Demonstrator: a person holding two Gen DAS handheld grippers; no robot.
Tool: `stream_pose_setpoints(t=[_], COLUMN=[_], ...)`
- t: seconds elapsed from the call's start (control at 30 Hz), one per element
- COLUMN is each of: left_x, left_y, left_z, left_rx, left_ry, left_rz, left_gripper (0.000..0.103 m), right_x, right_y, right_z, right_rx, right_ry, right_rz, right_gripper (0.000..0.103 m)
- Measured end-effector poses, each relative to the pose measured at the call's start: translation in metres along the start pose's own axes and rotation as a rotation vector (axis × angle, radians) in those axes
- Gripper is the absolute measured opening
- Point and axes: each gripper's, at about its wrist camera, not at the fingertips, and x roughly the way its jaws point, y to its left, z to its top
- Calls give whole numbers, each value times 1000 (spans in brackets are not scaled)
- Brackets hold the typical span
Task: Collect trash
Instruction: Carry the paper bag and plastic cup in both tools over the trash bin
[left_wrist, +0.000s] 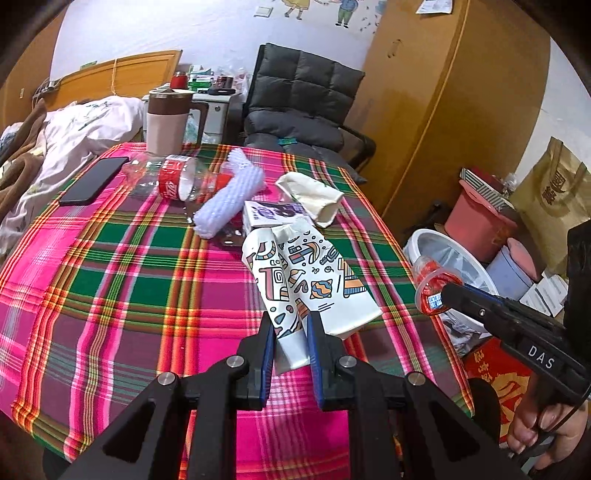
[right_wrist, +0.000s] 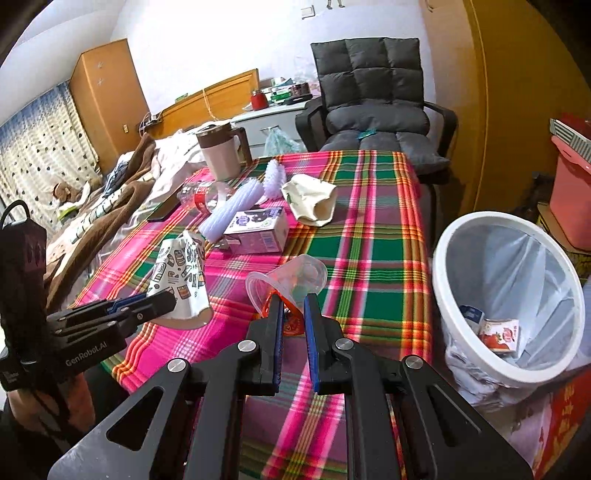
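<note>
Crumpled patterned paper cup (left_wrist: 306, 280) pinched flat; clear plastic cup (right_wrist: 291, 280) squashed.

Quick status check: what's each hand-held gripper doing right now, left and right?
Left hand-held gripper: closed on the patterned paper cup.
Right hand-held gripper: closed on the clear plastic cup.

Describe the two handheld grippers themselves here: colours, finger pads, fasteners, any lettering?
Both are matte black with triangular cut-out linkages, silver round fasteners and blue pads inside the fingers. The left gripper reads "GenRobot.AI" on its side; the right gripper carries a white "DAS" label. A thin black cable loops near each handle, held by bare fingers.
</note>
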Motion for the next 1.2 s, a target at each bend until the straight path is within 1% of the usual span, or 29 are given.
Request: stream_pose_setpoints(t=[0.37,0.6,1.2], left_x=[7,17,55], left_y=[-19,-34,-106], left_z=[1,5,23], left_rx=[35,65,179], left_ry=[18,35,71], left_rz=[-11,-32,-124], left_gripper=[17,17,17], right_x=[-10,-18,-43], right_y=[-16,-40,-107], right_z=[-7,-9,-23], right_rx=[38,89,230], right_ry=[-23,-36,-67], right_rz=[-19,-53,-159], right_gripper=[14,14,14])
